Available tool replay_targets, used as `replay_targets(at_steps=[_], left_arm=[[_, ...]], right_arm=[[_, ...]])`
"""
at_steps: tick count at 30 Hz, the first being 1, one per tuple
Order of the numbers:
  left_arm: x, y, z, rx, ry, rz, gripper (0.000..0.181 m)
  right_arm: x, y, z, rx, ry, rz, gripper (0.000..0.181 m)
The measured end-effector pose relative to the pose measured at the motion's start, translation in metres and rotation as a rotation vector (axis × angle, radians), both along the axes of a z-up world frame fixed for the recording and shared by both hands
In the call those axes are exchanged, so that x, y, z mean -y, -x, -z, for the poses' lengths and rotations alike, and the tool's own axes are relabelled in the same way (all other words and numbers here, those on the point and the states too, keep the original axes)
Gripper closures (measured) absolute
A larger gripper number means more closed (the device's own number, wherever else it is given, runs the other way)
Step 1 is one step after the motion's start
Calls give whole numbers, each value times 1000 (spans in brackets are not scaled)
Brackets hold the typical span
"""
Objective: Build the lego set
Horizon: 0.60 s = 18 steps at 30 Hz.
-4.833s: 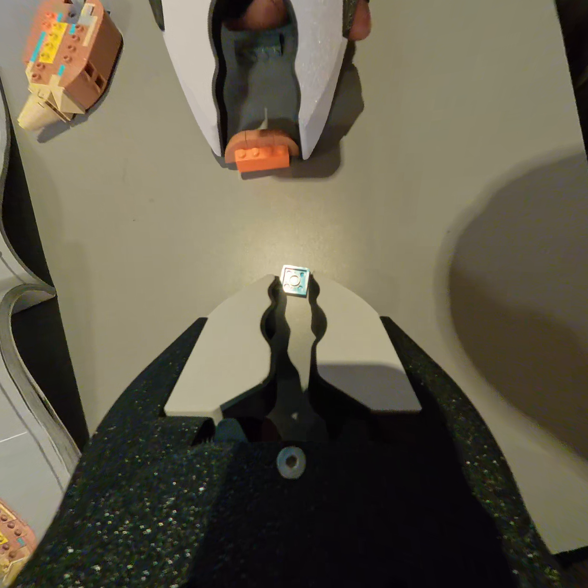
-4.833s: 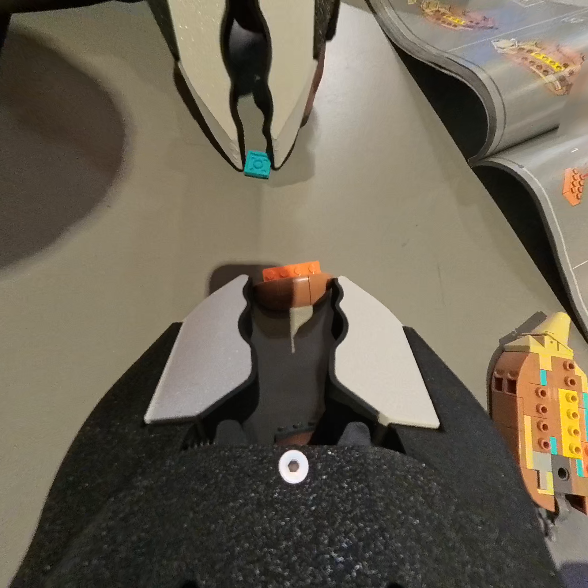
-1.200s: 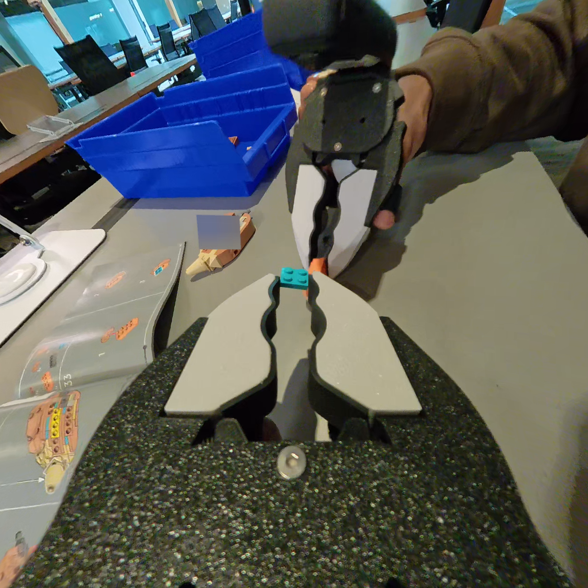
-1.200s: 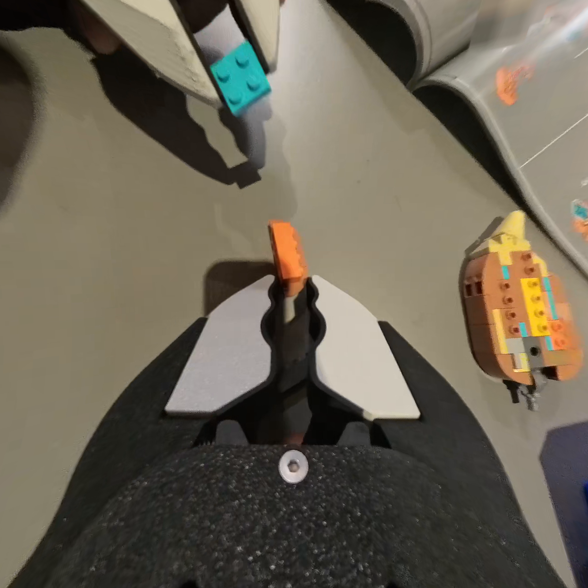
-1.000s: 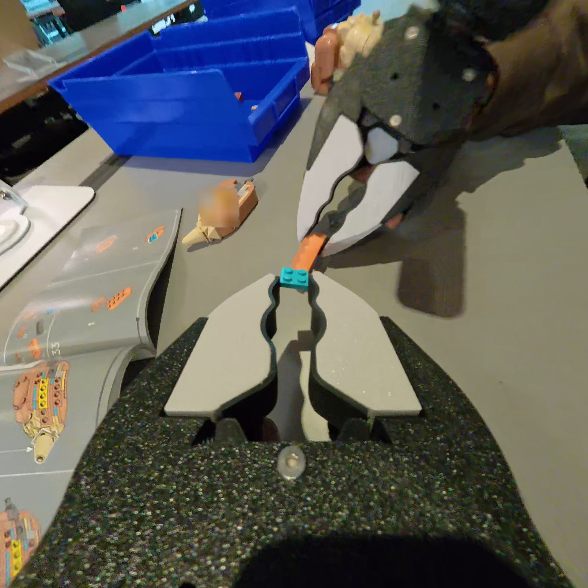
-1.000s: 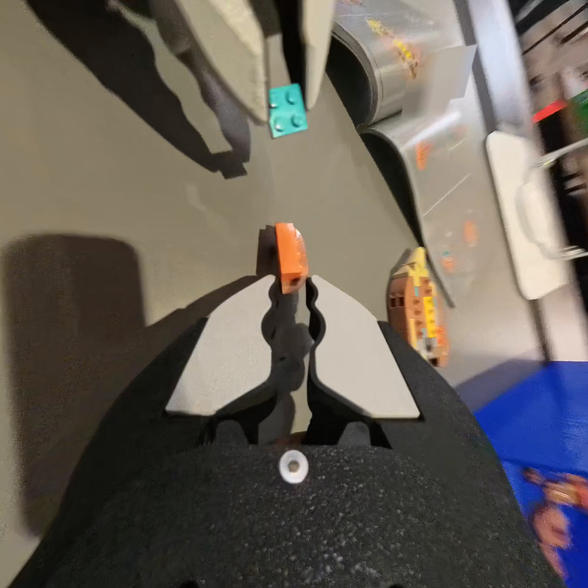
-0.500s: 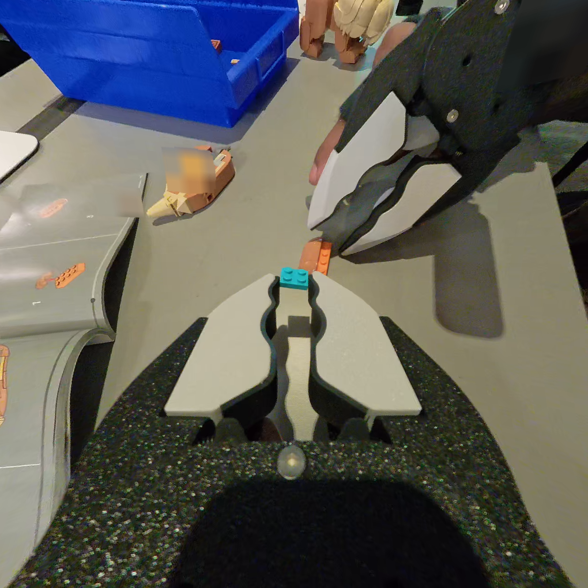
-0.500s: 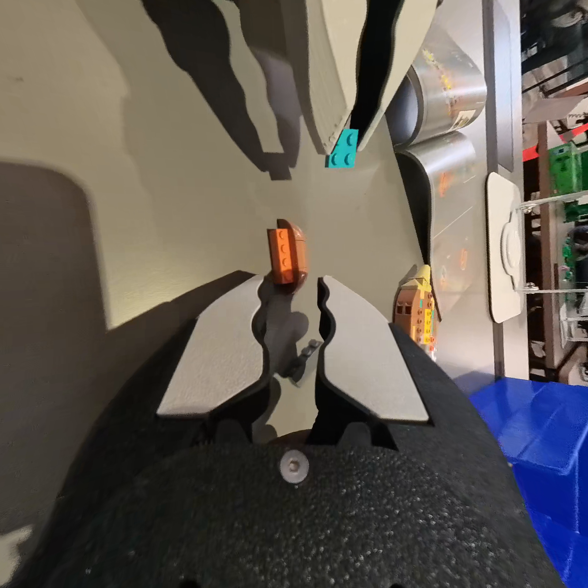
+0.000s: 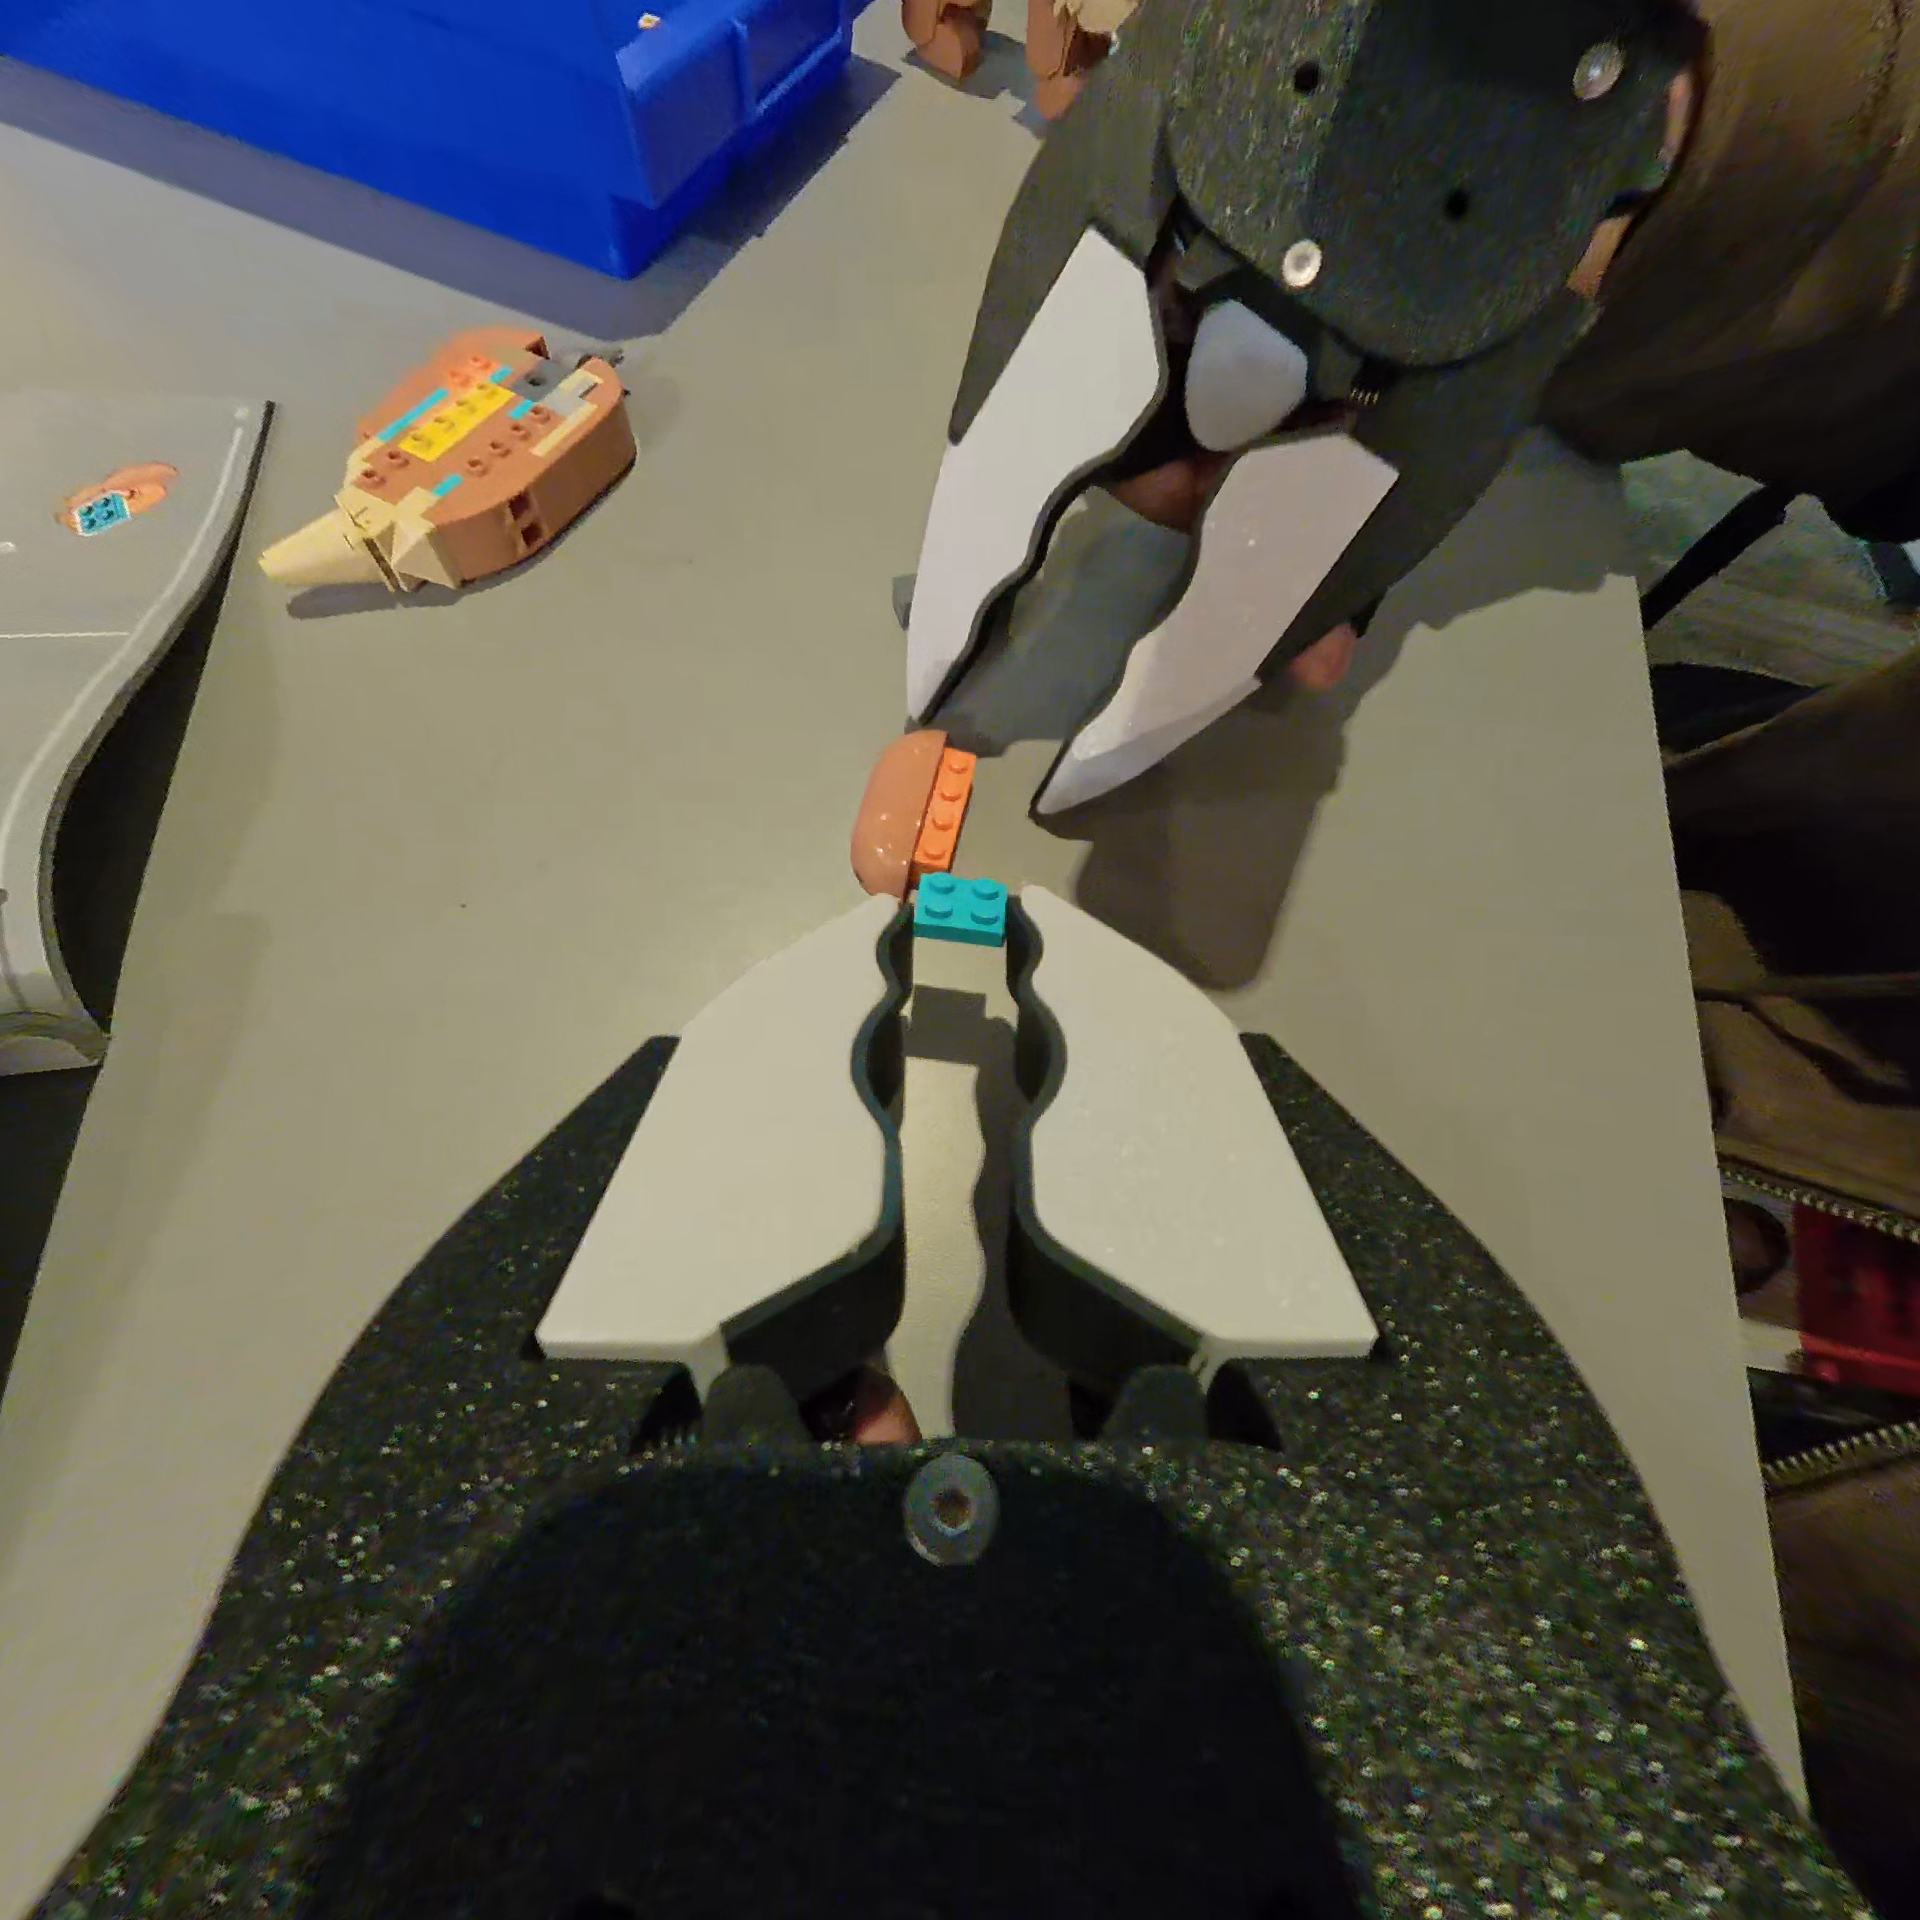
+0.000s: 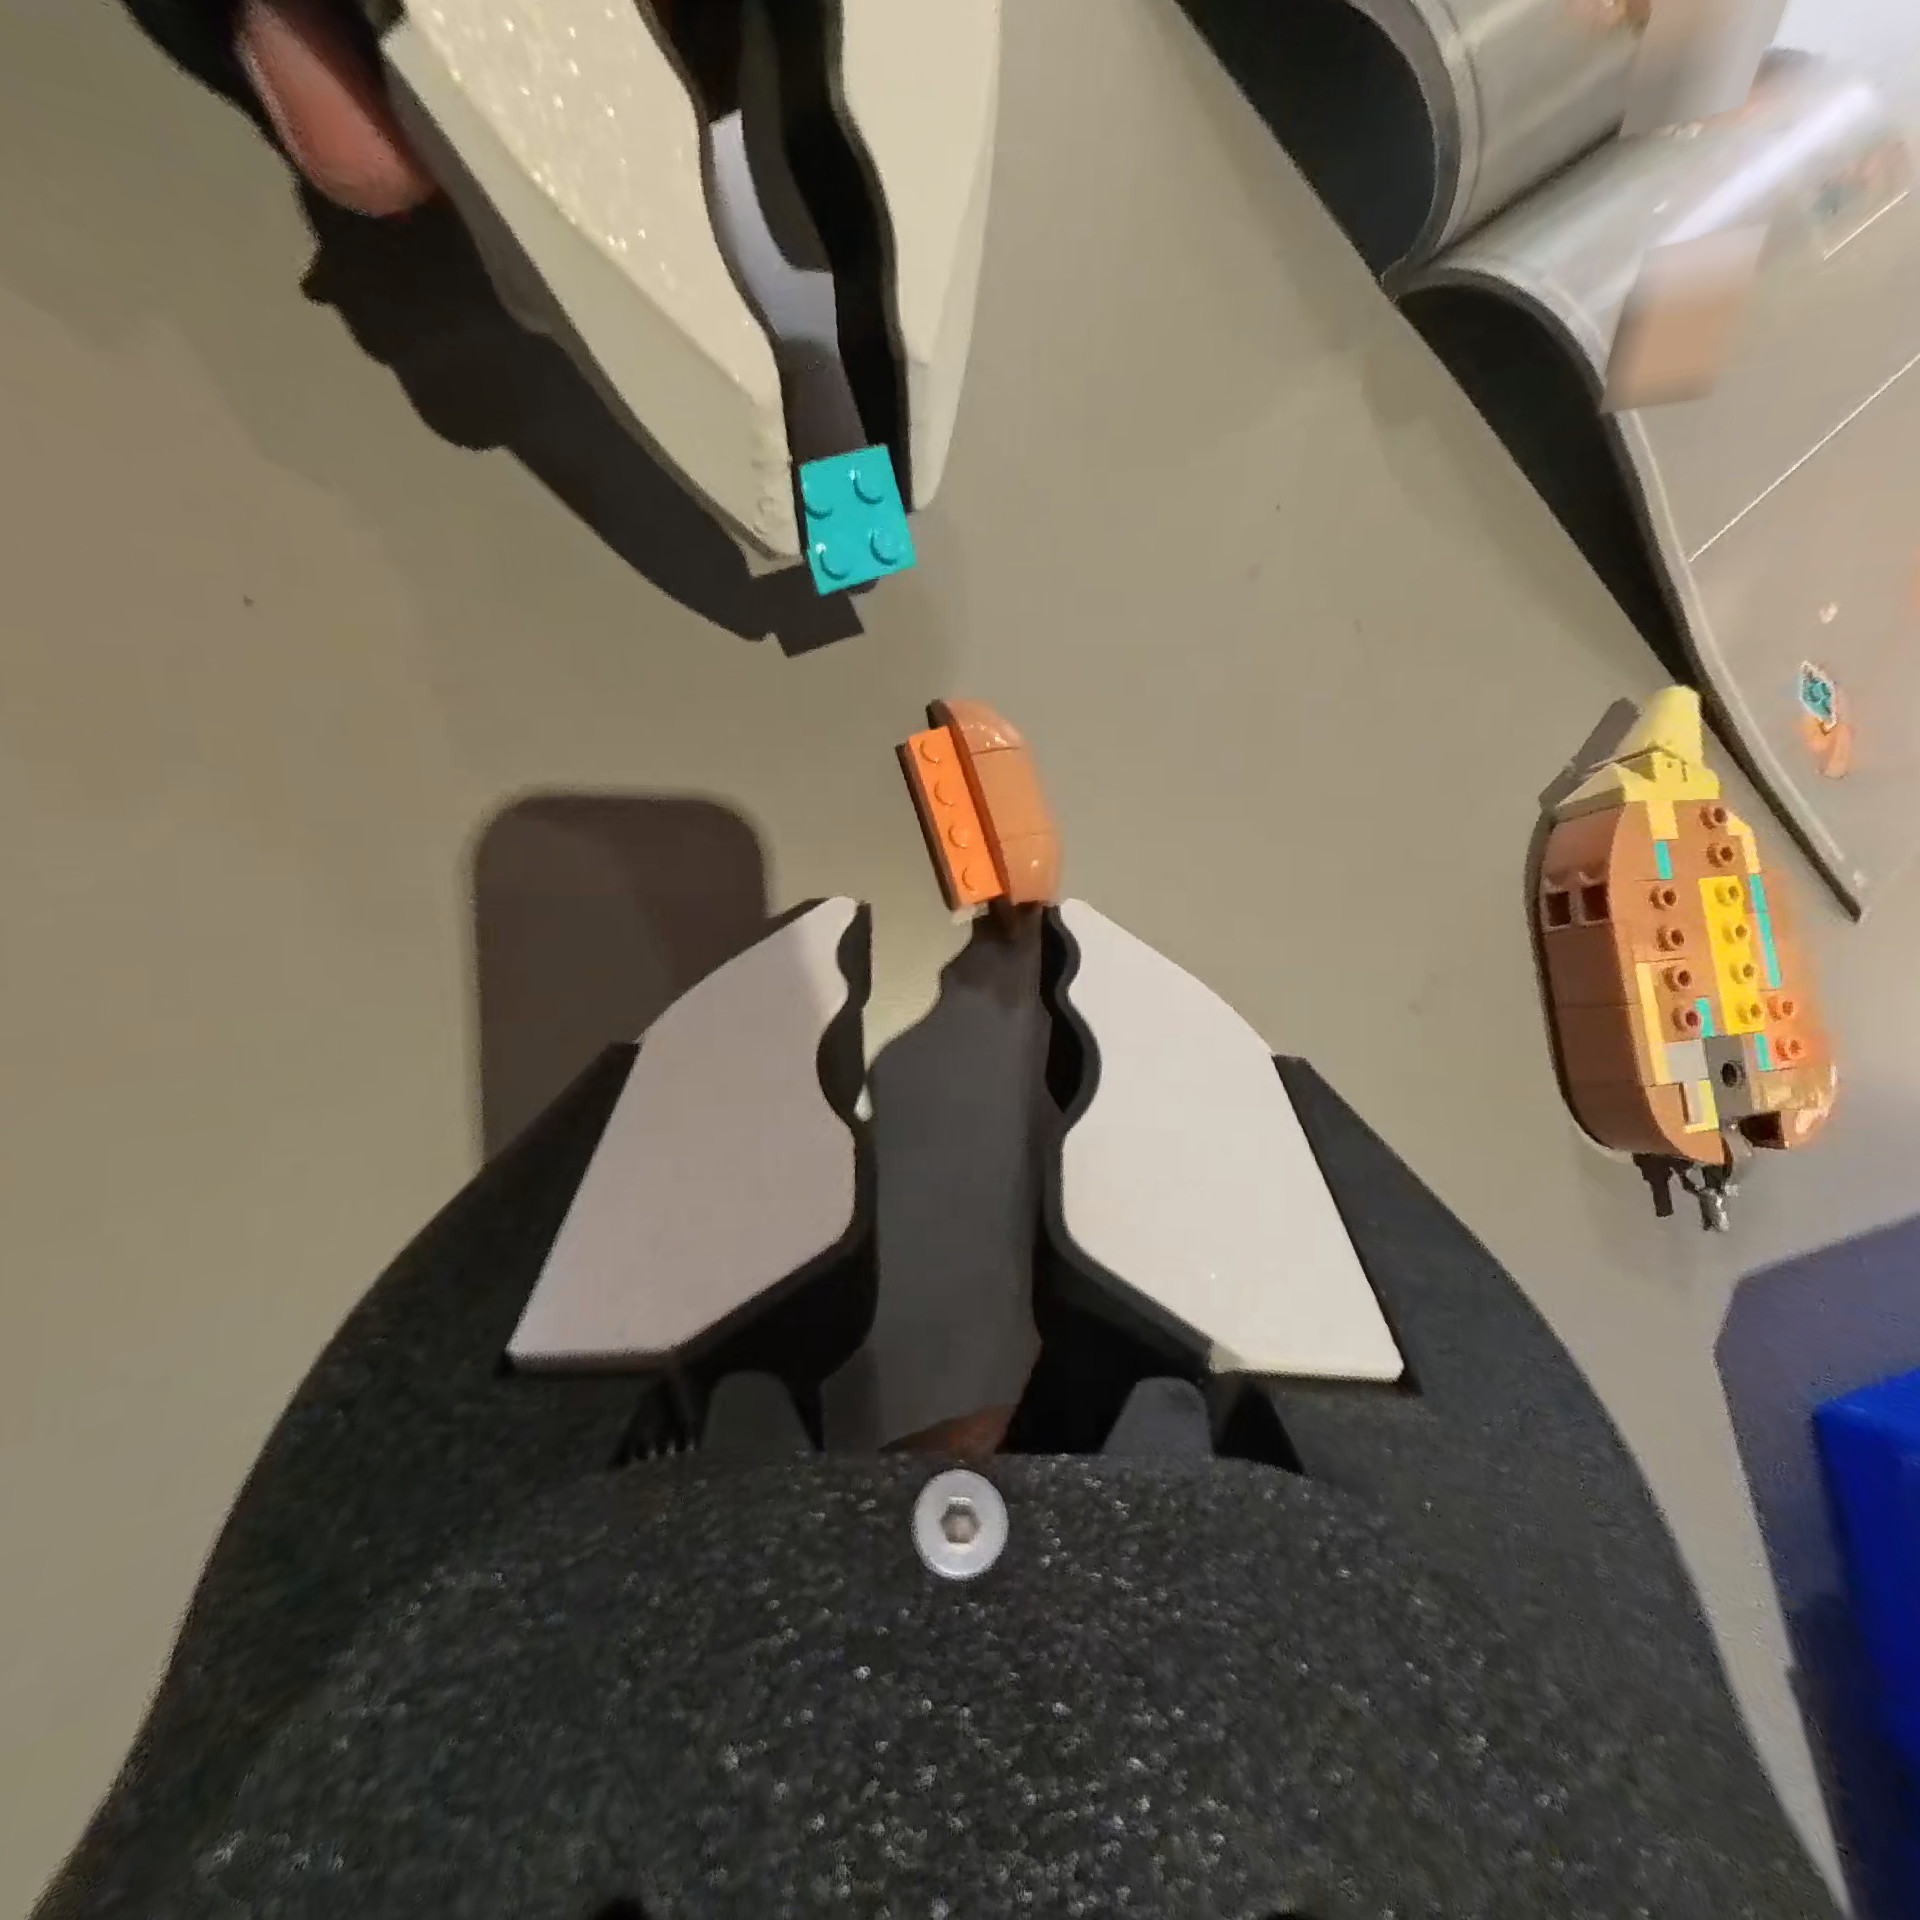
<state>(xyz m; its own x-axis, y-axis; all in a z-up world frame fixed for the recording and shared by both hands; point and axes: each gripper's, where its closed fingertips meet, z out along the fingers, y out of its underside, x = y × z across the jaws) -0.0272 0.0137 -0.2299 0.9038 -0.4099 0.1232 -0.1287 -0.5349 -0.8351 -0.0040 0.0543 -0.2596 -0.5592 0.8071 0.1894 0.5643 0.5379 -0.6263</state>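
My left gripper (image 9: 958,914) is shut on a small teal square plate (image 9: 958,909), held just above the grey table. It also shows at the top of the right wrist view (image 10: 847,520) with the teal plate (image 10: 854,520). An orange plate joined to a rounded brown piece (image 9: 914,810) lies on its side on the table, just beyond the teal plate. My right gripper (image 10: 956,914) is open and empty. The orange-brown piece (image 10: 977,810) lies just ahead of its tips. In the left wrist view the right gripper (image 9: 985,764) hovers over the piece.
A partly built brown ship hull (image 9: 457,457) (image 10: 1683,966) lies on the table to one side. An open instruction booklet (image 9: 83,582) (image 10: 1662,312) lies beyond it. A blue bin (image 9: 416,94) stands at the back. A person's sleeve is at the right edge of the left wrist view. One gripper's finger ends stand about 6 centimeters off the other's. Between my right fingertips and the partly built brown ship hull (image 10: 1683,966) there is roughly 12 centimeters. Seen from the left wrist view (image 9: 508,433) as well.
My right gripper has opened and let go of the orange-brown piece, which now lies on its side on the table. My left gripper still holds the teal plate, now close to the piece.
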Motion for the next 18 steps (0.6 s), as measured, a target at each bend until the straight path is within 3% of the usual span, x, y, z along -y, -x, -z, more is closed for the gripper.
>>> replay_targets(at_steps=[12,18], left_arm=[[-2,14,-8,27,-37,-65,164],[0,26,-7,39,-53,-128,164]], right_arm=[[49,-8,1,46,154,6,150],[20,-2,-18,-4,115,-33,150]])
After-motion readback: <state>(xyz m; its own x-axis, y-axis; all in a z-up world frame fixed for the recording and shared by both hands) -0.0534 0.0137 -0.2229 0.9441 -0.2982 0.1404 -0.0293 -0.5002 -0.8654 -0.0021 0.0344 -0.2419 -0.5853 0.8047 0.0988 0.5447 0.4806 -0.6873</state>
